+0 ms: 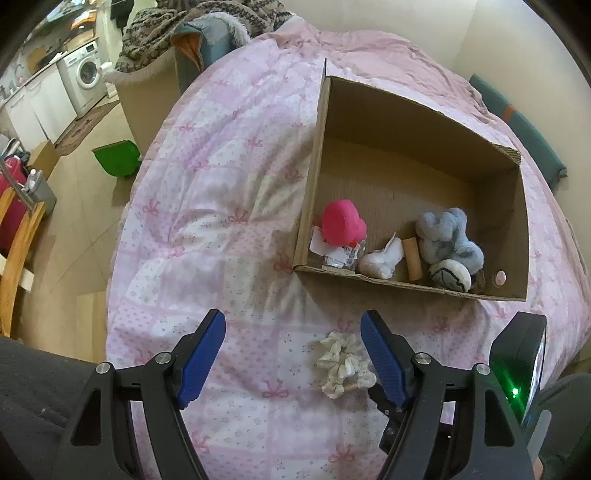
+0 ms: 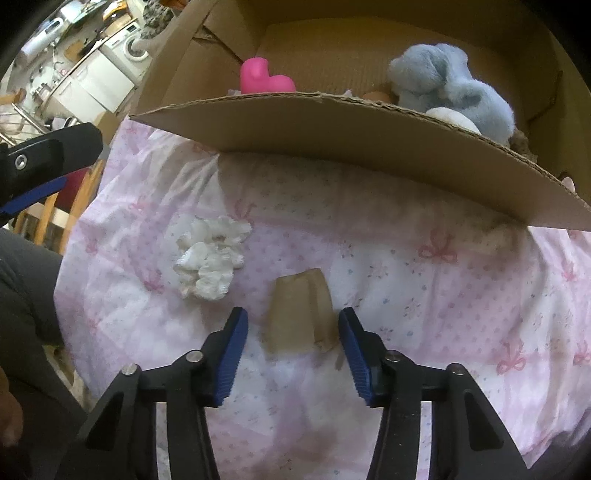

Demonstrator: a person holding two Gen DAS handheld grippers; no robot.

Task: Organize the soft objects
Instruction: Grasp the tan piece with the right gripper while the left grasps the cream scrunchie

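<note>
A cardboard box [image 1: 314, 177] stands on the pink quilt [image 1: 221, 192]. Inside lie a pink heart-shaped toy [image 1: 341, 221], a blue plush [image 1: 448, 236], a white plush [image 1: 382, 258], a tan roll [image 1: 412, 258] and a white round soft piece [image 1: 450, 275]. A white scrunchie [image 1: 343, 363] lies on the quilt beside my left gripper's right finger. My left gripper [image 1: 293, 354] is open and empty. In the right wrist view my right gripper [image 2: 293, 350] is open around a beige soft pad [image 2: 301, 314] on the quilt. The scrunchie [image 2: 210, 258] lies left of it, the box wall [image 2: 332, 136] just ahead.
The bed edge drops to a wooden floor at the left, with a green bin [image 1: 118, 158], a wooden chair [image 1: 18, 240] and a washing machine [image 1: 86, 72]. A teal cushion [image 1: 524, 133] lies at the bed's far right. Piled blankets [image 1: 184, 29] sit behind.
</note>
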